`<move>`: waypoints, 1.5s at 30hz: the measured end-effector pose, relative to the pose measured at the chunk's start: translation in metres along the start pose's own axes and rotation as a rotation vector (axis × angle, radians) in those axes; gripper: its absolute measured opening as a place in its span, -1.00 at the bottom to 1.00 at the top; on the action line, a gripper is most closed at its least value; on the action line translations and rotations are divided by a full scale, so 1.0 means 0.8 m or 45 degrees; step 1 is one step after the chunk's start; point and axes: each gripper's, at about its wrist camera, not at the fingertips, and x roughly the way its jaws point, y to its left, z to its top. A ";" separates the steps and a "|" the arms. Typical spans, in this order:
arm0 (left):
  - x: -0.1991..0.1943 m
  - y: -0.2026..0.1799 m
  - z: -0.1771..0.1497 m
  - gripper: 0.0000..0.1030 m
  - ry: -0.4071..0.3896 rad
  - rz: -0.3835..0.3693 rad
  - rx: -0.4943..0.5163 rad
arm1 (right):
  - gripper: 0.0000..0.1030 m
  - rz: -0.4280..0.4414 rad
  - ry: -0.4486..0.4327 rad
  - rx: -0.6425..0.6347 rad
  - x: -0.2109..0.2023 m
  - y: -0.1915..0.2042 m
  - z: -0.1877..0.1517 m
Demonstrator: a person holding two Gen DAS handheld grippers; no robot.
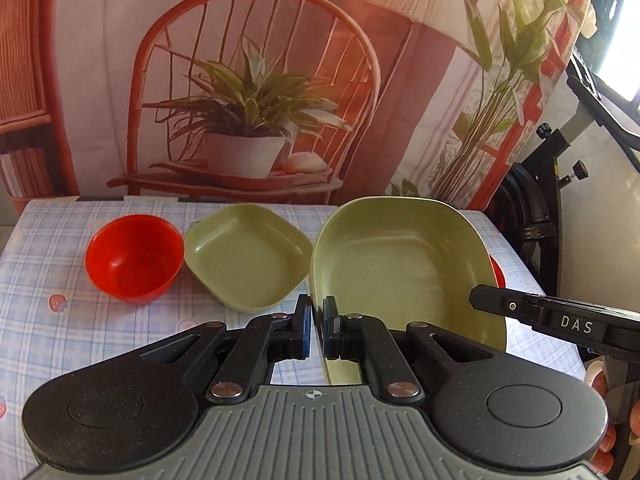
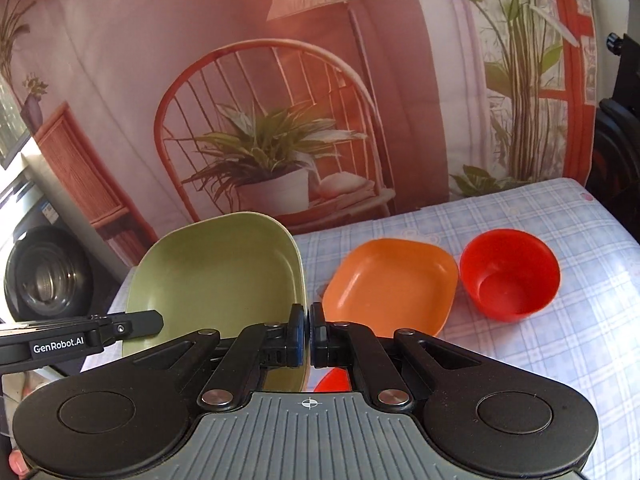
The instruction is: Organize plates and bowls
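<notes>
The large green plate (image 1: 400,264) is hanging tilted above the counter (image 1: 48,264), its inner face turned toward both cameras. The left claw (image 1: 318,328) is pinching the plate's rim, pads closed down to the thickness of the wall with the edge running between them. The right claw (image 2: 307,334) is clamping the opposite rim in the same way.

The plate is looking like moulded plastic or melamine: stiff, light and matte, probably not fragile, though its smooth rim could be slipping through such narrow pads if the two claws were pulling apart or twisting against each other. A two-sided pinch on opposite edges is suiting it, since the wall is thin and the basin is too wide for a single claw to be spanning.

On the checked cloth of the counter, a smaller green plate (image 1: 246,258) and a red bowl (image 1: 134,258) are sitting just beside each other in the left view. The right view is showing an orange plate (image 2: 390,290) near a second red bowl (image 2: 510,274). A sliver of red is peeking below the held plate there; what it belongs to cannot be told.
</notes>
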 end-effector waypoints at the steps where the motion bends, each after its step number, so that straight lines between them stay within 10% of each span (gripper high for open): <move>1: 0.006 -0.010 0.009 -0.87 -0.018 0.003 0.047 | -0.96 -0.018 -0.014 -0.020 0.003 -0.003 0.007; 22: 0.201 -0.065 0.059 -0.87 0.060 -0.078 0.349 | -0.95 -0.253 0.011 0.122 0.110 -0.111 0.022; 45: 0.267 -0.068 0.042 -0.84 0.215 -0.087 0.395 | -0.93 -0.251 0.162 0.261 0.152 -0.154 0.003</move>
